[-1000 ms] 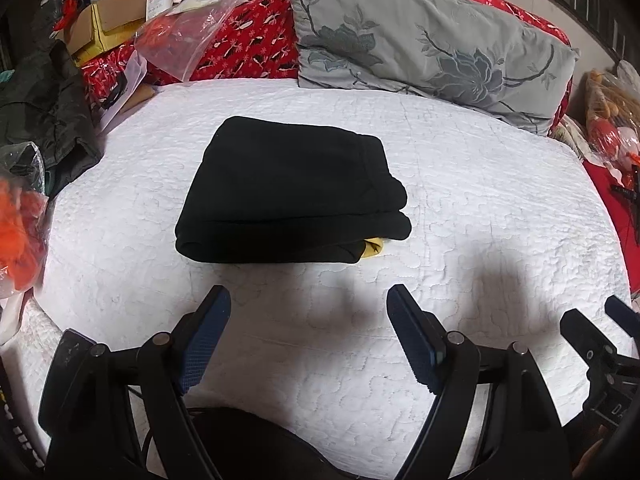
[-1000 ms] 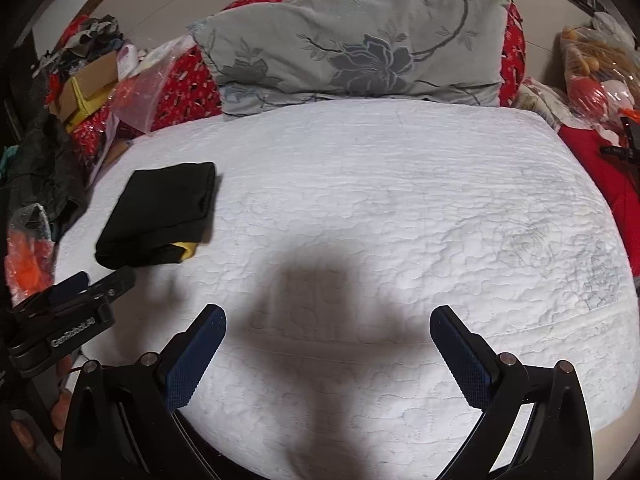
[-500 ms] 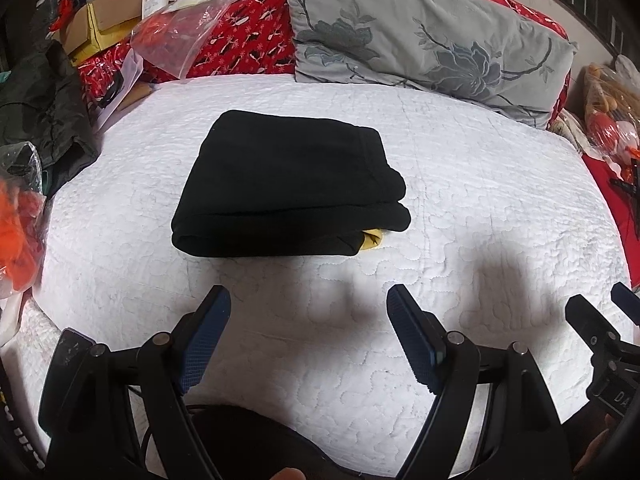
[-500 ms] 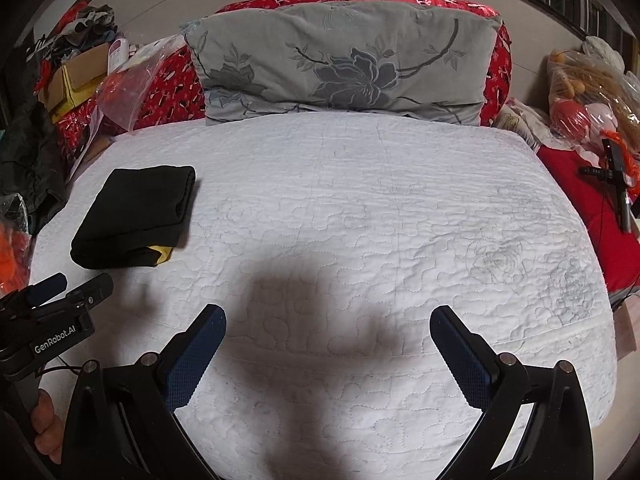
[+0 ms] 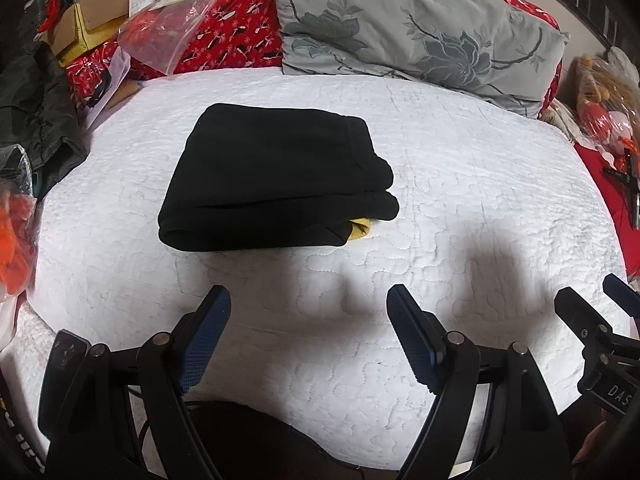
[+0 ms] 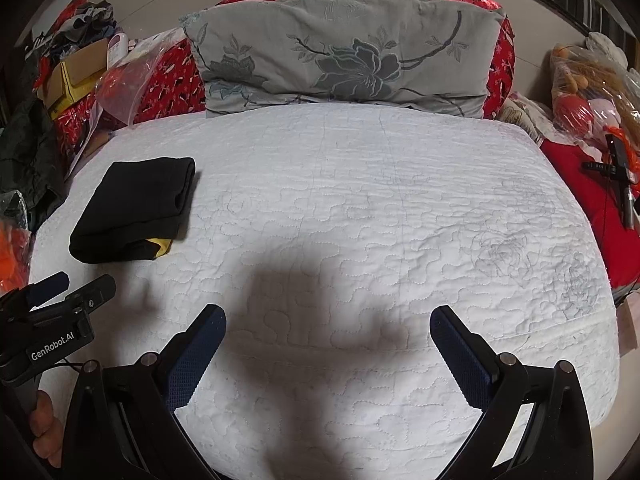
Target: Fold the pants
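Observation:
Black pants point(image 5: 276, 178) lie folded into a thick rectangle on the white quilted bed point(image 5: 460, 184), with a yellow scrap point(image 5: 360, 229) peeking from the near right corner. In the right wrist view the same bundle point(image 6: 134, 210) sits at the left of the bed. My left gripper point(image 5: 308, 300) hangs open just in front of the bundle, apart from it, nothing between its blue pads. My right gripper point(image 6: 326, 316) stands open over bare quilt, well right of the pants. Each gripper shows at the edge of the other's view: the right gripper point(image 5: 596, 300), the left gripper point(image 6: 80, 286).
A grey flowered pillow point(image 6: 344, 56) leans on a red cushion at the head of the bed. Boxes, plastic bags and dark clothes point(image 5: 36, 92) crowd the left side. Bagged toys point(image 6: 588, 92) and a red cloth with a black tool point(image 6: 618, 168) lie on the right.
Both views tilted slightly, so the bed and pants sit a little lower and more to the left in the right wrist view. The pants have not moved and both grippers stay open.

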The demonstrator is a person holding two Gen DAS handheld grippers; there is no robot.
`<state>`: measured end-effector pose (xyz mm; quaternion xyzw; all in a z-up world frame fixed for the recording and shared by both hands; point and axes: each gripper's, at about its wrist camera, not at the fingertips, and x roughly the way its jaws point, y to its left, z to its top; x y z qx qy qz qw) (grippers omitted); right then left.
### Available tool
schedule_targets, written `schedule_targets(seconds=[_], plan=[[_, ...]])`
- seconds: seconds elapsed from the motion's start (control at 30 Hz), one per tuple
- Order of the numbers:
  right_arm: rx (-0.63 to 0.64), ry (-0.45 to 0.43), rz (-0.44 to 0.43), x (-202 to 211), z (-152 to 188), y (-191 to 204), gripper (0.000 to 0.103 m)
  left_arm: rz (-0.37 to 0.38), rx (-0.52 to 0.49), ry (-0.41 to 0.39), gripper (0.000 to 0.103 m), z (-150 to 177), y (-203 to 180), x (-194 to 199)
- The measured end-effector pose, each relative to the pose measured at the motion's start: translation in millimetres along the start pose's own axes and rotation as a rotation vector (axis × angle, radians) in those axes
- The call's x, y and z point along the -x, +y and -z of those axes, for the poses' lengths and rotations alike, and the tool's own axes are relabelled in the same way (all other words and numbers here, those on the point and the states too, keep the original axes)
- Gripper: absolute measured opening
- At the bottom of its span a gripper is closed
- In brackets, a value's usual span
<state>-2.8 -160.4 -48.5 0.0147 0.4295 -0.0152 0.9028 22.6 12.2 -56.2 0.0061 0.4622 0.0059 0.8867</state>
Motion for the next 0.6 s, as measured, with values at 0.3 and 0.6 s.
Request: schedule_targets(seconds=[0.3, 0.6], plan=[[-0.006, 0.013, -0.001, -2.3, 1.1, -1.3, 0.103, 0.029, 0.015, -0.028, 0.081, -6.6, -3.8, 9.7], [-0.025, 0.025, -0.002, -4.8, 2.1, -4.5, 0.103, 0.018, 0.027, -0.027, 0.081, -6.9, -4.1, 12.8]])
